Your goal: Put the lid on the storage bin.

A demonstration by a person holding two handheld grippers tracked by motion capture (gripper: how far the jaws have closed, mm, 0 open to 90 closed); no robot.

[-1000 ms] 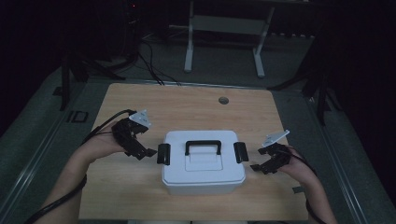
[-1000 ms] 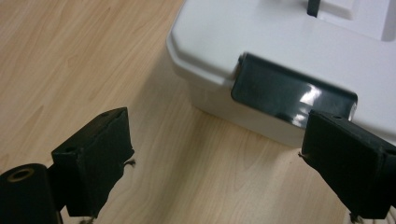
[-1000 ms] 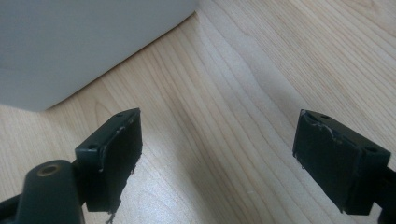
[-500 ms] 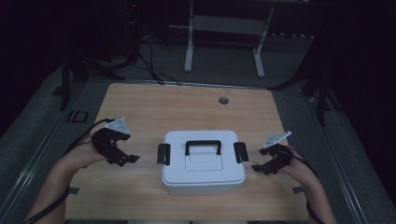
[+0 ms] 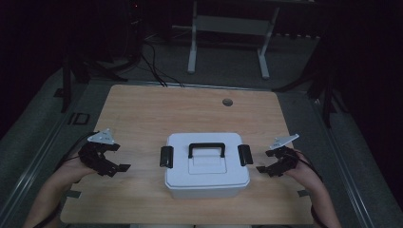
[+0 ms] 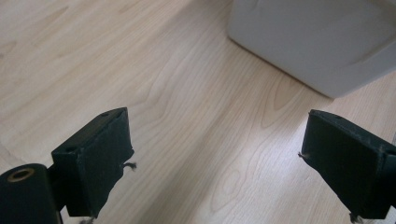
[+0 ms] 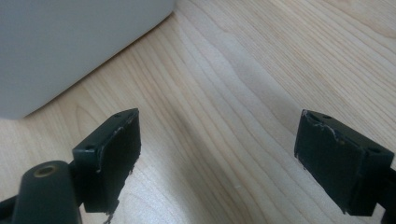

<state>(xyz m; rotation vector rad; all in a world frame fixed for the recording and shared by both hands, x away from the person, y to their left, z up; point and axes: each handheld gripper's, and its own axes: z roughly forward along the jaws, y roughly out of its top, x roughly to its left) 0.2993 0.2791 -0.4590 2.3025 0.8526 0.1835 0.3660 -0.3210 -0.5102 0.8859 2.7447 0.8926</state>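
White box (image 6: 322, 42), top cut off

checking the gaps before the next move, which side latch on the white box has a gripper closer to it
The right latch: the right gripper sits just beside it, while the left gripper is a wider stretch of bare table from the left latch.

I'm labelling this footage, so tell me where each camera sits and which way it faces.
High view: above the person's side, looking forward and down on the wooden table; forearms, left gripper, right gripper.
Left gripper view: rides that gripper, aimed between its open jaws at tabletop.
Right gripper view: the same, over its own open jaws.
Shared: the white latched storage box.
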